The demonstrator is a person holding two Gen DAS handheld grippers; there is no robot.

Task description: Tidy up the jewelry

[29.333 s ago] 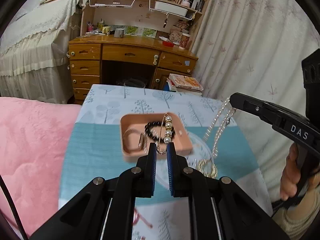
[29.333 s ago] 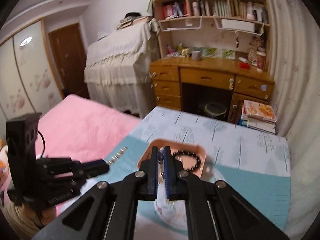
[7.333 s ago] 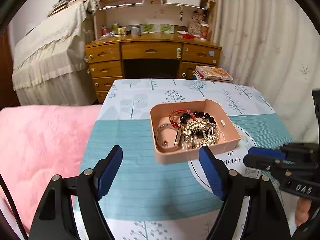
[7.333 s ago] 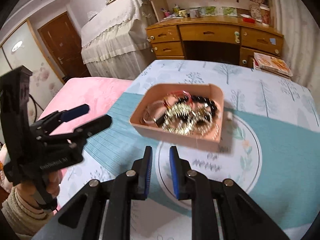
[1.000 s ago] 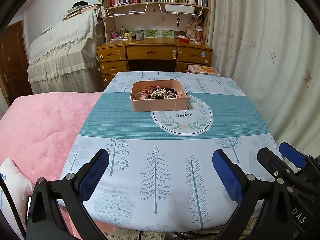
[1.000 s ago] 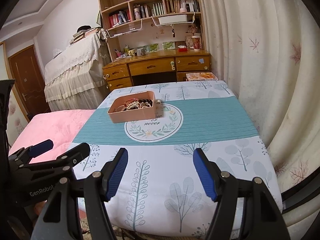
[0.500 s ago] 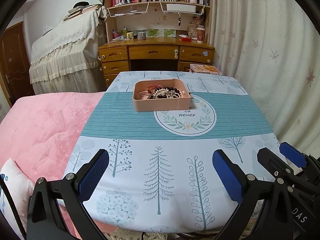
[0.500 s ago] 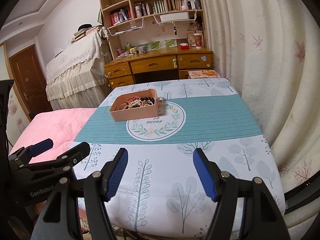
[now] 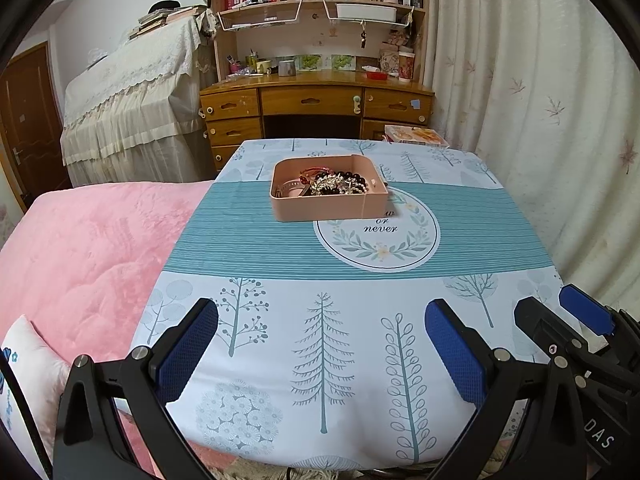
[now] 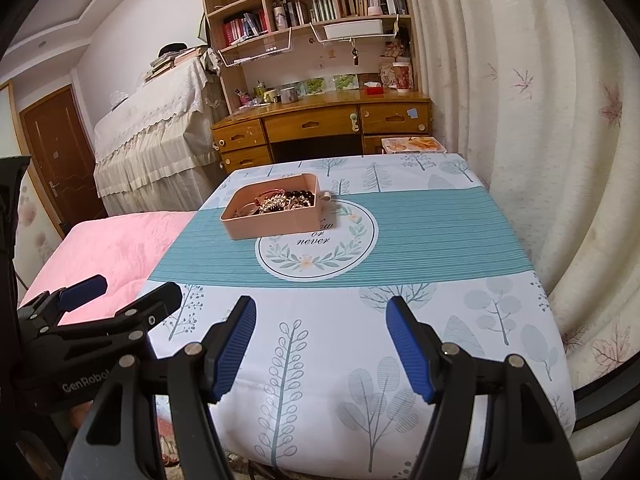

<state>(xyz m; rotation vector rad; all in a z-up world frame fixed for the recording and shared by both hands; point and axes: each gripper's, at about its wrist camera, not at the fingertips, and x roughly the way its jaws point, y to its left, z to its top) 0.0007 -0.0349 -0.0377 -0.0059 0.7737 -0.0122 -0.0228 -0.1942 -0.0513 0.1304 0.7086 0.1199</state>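
A pink tray (image 9: 320, 210) (image 10: 272, 222) sits toward the far side of the table, on the teal stripe of the cloth. Inside it lies a heap of jewelry (image 9: 334, 184) (image 10: 280, 202): black beads, gold chains, a red bracelet, a silver bangle. My left gripper (image 9: 320, 344) hangs over the table's near edge, jaws wide apart, nothing between them. My right gripper (image 10: 320, 340) is open too and empty, also at the near edge, far short of the tray. Each gripper shows in the other's view: the right gripper (image 9: 568, 320) and the left gripper (image 10: 120, 292).
The table (image 9: 360, 360) wears a tree-print cloth with a round "now or never" emblem (image 9: 376, 236). A pink bed (image 9: 80, 248) adjoins on the left, a curtain (image 10: 540, 160) hangs on the right. A wooden desk (image 9: 316, 104) with bookshelves stands behind.
Both views have crept slightly closer to the table, so the tray appears a little nearer. Both grippers stay open and empty.
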